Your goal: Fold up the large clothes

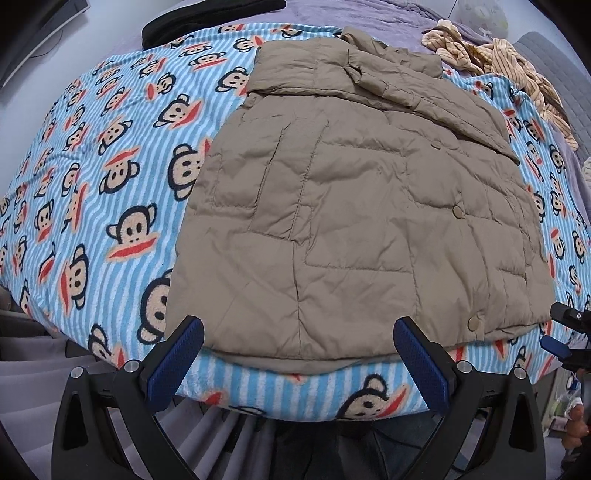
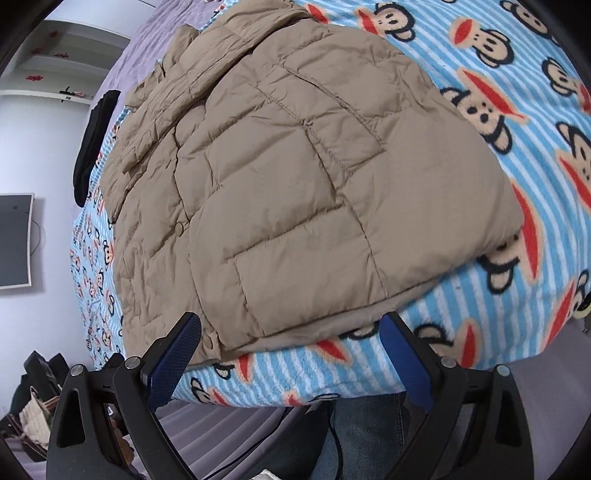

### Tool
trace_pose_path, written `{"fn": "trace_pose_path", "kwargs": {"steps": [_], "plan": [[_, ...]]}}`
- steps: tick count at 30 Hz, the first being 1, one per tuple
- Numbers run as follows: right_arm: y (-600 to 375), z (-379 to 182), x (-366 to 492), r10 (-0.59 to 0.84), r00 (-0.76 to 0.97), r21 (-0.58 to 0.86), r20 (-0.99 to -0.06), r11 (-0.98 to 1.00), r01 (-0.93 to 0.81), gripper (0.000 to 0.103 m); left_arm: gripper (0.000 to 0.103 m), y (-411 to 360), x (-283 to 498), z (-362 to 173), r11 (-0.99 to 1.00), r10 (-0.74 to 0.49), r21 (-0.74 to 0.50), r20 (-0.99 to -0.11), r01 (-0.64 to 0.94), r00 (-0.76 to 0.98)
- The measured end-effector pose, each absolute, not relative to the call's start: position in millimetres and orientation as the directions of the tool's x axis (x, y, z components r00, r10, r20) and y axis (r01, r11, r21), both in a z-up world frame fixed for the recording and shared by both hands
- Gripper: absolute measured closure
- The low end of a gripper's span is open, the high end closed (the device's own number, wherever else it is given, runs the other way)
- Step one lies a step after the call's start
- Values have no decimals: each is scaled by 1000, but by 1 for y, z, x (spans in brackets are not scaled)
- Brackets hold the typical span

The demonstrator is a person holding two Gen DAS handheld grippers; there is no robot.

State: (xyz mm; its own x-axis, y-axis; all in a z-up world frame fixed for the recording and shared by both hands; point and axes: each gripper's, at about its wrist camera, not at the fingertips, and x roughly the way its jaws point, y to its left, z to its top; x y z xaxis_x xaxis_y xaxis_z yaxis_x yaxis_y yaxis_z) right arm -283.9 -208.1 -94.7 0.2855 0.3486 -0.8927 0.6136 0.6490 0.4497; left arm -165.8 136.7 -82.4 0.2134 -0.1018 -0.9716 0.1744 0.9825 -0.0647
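Tan quilted puffer jacket (image 1: 354,206) lying flat on a blue-and-white striped fleece blanket printed with cartoon monkey faces (image 1: 110,184), spread over a bed. Already folded in on itself: sleeves tucked across the upper part, collar end toward the far side, hem right along the near edge of the blanket. Two round snap buttons (image 1: 459,211) showing near the front placket on the right side of the left wrist view.

Left hand-held gripper (image 1: 297,360) hanging just off the near edge, jaws spread wide, blue textured pads (image 1: 175,363) on either side of the hem, nothing between them. Looks like not touching the fabric, though the left pad overlaps the jacket corner in the view, so hard to say for sure.

Right hand-held gripper (image 2: 290,345) same deal from the other corner: spread wide, empty, parked at the hem near the bottom snap. Also poking into the right edge of the left wrist view (image 1: 570,332).

Further back: a black garment (image 1: 207,18) lying at the far edge of the blanket, a crumpled beige striped cloth (image 1: 491,55) off to the far right on a purple bedsheet (image 1: 351,11). Dark screen on the wall (image 2: 14,240) in the right wrist view. Blue jeans of the person (image 2: 365,435) visible below the bed edge.
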Motion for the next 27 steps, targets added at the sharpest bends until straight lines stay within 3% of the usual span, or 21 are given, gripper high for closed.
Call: {"fn": "trace_pose_path", "kwargs": {"steps": [9,22,27], "plan": [[-202,-89,-313,355,306,467,-883,596,653,5,0,152,-180,-91,971,-190,-158,-966,181,178],[-220,-115,-323,403,316,497,-859,504,707,5,0,203,-179,-145,855,-499,-503,-864,-126,61],[-243,-133,-323,425,361,531,-830,402,746,5,0,192,-168,-171,821,-545,-540,-838,-187,28]]}}
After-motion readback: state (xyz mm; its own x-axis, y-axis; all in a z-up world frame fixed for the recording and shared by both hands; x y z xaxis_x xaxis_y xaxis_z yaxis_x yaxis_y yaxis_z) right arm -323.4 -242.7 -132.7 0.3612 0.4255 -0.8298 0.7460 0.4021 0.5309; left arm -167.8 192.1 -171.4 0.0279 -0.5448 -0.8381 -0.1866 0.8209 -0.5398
